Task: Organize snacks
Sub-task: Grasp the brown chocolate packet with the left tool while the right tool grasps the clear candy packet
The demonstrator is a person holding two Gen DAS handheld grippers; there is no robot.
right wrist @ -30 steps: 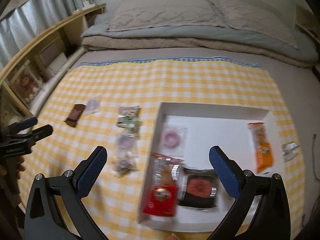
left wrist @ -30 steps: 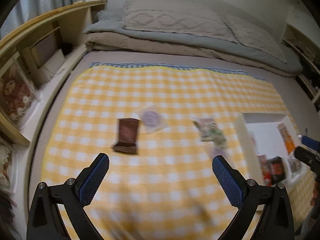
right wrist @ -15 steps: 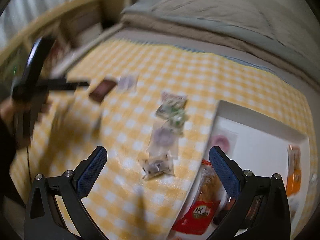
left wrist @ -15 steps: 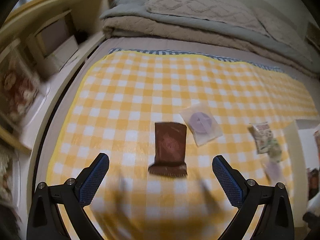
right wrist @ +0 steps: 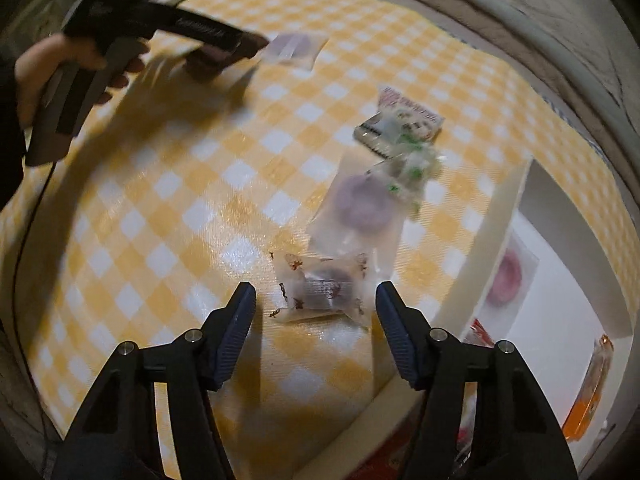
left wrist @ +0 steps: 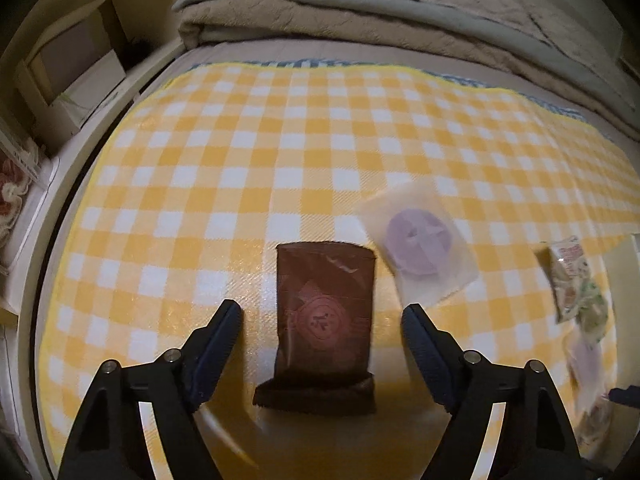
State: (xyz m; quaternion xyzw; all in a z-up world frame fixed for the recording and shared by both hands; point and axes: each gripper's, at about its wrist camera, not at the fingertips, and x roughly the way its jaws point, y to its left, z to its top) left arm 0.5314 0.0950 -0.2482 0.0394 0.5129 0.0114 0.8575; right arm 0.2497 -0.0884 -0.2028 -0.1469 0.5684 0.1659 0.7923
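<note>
In the left wrist view my left gripper (left wrist: 322, 320) is open, low over the yellow checked cloth (left wrist: 240, 160), with a brown snack packet (left wrist: 324, 320) lying between its fingers. A clear packet with a purple round sweet (left wrist: 420, 236) lies just to its right. In the right wrist view my right gripper (right wrist: 316, 304) is open around a small clear wrapped candy (right wrist: 324, 288). Beyond it lie another purple sweet packet (right wrist: 360, 204) and a green-and-white printed packet (right wrist: 400, 128). The white box (right wrist: 496, 232) at the right holds a pink sweet (right wrist: 508, 276) and an orange packet (right wrist: 592, 392).
Folded bedding (left wrist: 400, 12) lies beyond the cloth's far edge. A wooden shelf unit (left wrist: 60, 60) runs along the left. The left gripper and the hand holding it (right wrist: 80, 60) show at the top left of the right wrist view. More packets (left wrist: 576, 280) lie at the right of the left wrist view.
Both grippers have dropped toward the cloth and moved forward. The left one now straddles the brown packet; the right one has swung left off the box to the small clear candy.
</note>
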